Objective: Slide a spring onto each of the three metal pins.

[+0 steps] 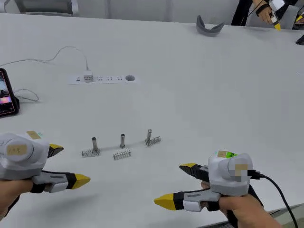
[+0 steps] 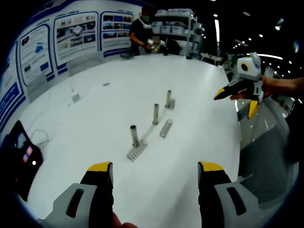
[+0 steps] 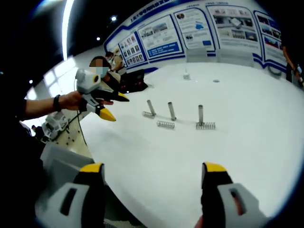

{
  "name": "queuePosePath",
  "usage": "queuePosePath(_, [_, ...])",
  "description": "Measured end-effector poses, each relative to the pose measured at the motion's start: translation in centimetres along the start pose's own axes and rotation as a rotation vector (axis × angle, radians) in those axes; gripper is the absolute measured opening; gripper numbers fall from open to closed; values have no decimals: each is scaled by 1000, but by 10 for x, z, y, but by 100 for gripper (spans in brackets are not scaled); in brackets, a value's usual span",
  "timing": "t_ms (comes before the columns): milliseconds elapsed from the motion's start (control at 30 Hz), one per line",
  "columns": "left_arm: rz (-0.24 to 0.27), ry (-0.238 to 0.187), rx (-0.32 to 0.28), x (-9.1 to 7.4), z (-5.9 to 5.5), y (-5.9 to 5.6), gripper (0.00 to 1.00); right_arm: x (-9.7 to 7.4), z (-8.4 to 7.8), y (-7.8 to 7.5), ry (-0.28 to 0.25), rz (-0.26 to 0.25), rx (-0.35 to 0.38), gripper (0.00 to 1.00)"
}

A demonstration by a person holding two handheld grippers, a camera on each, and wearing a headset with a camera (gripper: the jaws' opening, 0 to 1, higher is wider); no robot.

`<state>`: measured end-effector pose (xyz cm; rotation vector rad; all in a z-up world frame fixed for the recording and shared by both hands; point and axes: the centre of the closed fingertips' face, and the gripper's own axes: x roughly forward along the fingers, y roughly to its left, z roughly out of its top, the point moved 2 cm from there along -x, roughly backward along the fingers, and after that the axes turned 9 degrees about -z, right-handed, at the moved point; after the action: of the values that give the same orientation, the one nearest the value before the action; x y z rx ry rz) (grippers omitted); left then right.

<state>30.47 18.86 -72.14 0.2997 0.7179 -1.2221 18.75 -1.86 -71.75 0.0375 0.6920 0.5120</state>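
Three short metal pins stand upright in a row on the white table: left pin (image 1: 94,142), middle pin (image 1: 122,140), right pin (image 1: 149,135). A small spring lies flat by each one: left spring (image 1: 90,153), middle spring (image 1: 122,155), right spring (image 1: 153,141). The pins (image 2: 155,114) and springs (image 2: 166,128) lie ahead of my left gripper (image 2: 156,167), which is open and holds nothing. My right gripper (image 3: 153,168) is open too, with the pins (image 3: 171,110) in front of it. In the head view the left gripper (image 1: 69,165) is at bottom left and the right gripper (image 1: 175,184) at bottom right, both short of the row.
A white power strip (image 1: 102,78) with a cable lies behind the pins. A phone (image 1: 7,92) stands at the left edge. A grey curved band (image 1: 210,26) rests at the far side. Another person's hand (image 1: 264,10) works at the far right corner.
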Motion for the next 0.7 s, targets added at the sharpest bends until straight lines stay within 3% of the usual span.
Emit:
queuePosePath(200, [-35, 38, 41, 12, 7, 2, 72, -1, 0, -3, -5, -7, 8, 85])
queuePosePath(567, [-69, 119, 76, 35, 5, 14, 69, -1, -2, -2, -11, -17, 26, 85])
queuePosePath(700, [-69, 160, 89, 45, -1, 17, 63, -1, -4, -4, -13, -17, 34, 86])
